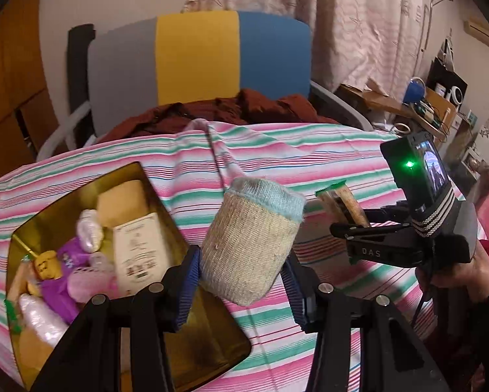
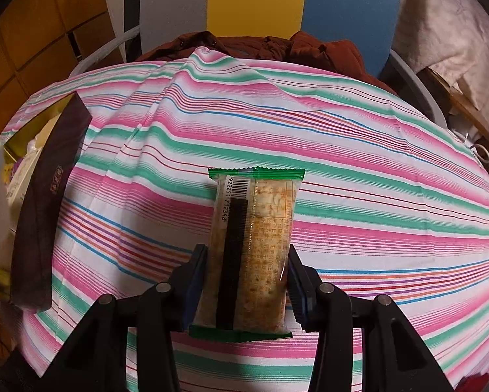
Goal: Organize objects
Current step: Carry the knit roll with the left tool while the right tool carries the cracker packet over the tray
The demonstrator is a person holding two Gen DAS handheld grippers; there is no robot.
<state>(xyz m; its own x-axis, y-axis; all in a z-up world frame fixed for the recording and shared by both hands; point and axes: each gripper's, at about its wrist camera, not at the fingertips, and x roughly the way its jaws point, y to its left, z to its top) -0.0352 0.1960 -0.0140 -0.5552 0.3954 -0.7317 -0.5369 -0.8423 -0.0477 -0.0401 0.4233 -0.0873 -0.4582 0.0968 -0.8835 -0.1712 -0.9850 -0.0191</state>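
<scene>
From the left wrist, the left gripper (image 1: 243,272) pinches a knitted beige pouch (image 1: 249,243) between its blue pads, held above the striped cloth (image 1: 326,150) — just right of the gold tin (image 1: 153,196) of small items. The right gripper (image 1: 350,225), further right, carries a snack packet (image 1: 341,201). From the right wrist, the right gripper (image 2: 247,281) clamps that packet (image 2: 254,245) by its sides — lifted over the cloth (image 2: 342,130), the dark tin lid (image 2: 48,209) propped at left.

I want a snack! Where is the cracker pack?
The right claw grips the cracker pack above the striped cloth, right of the dark box.
</scene>
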